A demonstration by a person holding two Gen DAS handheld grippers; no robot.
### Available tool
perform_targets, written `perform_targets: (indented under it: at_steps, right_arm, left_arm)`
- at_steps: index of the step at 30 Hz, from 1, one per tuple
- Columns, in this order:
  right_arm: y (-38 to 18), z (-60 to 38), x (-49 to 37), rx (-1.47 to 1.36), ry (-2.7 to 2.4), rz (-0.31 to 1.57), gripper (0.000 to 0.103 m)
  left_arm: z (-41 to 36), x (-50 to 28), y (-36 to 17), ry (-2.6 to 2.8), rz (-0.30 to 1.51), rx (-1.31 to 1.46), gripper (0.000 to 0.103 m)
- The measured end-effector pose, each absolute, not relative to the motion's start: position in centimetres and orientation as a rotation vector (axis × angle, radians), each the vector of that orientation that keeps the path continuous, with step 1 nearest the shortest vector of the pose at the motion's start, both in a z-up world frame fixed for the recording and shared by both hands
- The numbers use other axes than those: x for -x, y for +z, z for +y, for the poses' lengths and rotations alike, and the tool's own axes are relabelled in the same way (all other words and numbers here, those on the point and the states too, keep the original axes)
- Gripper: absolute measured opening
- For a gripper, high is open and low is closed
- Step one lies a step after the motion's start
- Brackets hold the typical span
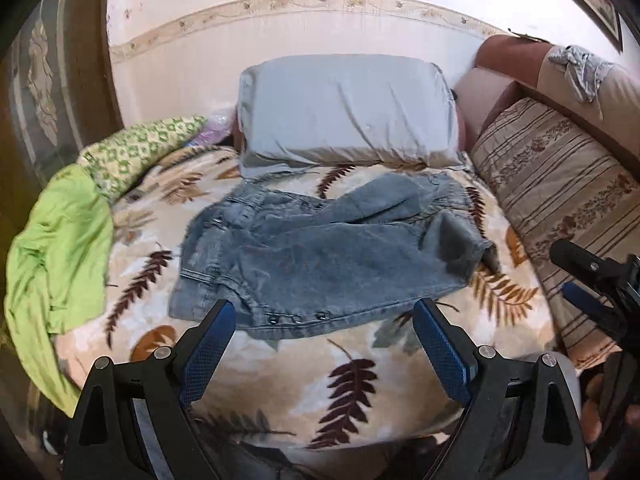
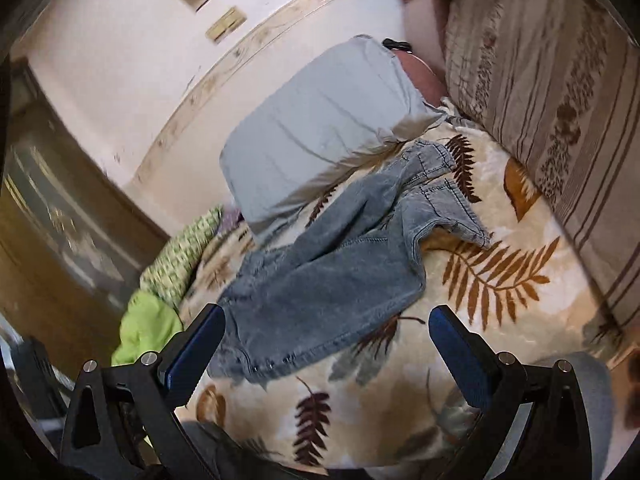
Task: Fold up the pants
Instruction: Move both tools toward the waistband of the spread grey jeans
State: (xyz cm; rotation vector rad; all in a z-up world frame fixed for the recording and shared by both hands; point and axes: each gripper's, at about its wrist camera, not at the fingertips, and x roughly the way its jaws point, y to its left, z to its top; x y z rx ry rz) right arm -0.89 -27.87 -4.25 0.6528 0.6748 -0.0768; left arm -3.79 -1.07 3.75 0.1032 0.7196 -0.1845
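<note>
We've got both sets of fingers spread wide and empty, left gripper (image 1: 322,314) and right gripper (image 2: 328,320) hovering above the bed (image 1: 360,376). The jeans (image 1: 320,252) lie crumpled just ahead of the fingers, waistband nearest, legs running away toward the pillow (image 1: 348,108), slightly closer to our left.

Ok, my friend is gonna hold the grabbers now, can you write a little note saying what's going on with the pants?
Left gripper: open, holding nothing, above the near edge of the jeans.
Right gripper: open, holding nothing, also above the near edge.
Jeans: lying loosely on the leaf-print blanket, in front of the grey pillow. Waistband with snap buttons is nearest the grippers; the legs run toward the pillow and the striped cushion, one leg crossing the other, with wrinkles.
Done: no neat fold visible.
Left: probably straighten the legs, lay one over the other, then fold.
</note>
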Motion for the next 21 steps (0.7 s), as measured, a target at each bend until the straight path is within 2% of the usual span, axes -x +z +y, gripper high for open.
perform_targets:
  at_steps: [6, 21]
  right_arm:
    - [-4.1, -25.9, 0.6, -0.577, -0.072, 0.715, 0.102]
    - [-2.8, -23.0, 0.0, -0.462, -0.106, 0.728, 0.102]
  left_arm:
    - [-2.5, 4.1, 4.6, -0.132, 0.694, -0.138, 0.091]
    - [-2.0, 2.5, 3.5, -0.115, 0.757, -0.129, 0.091]
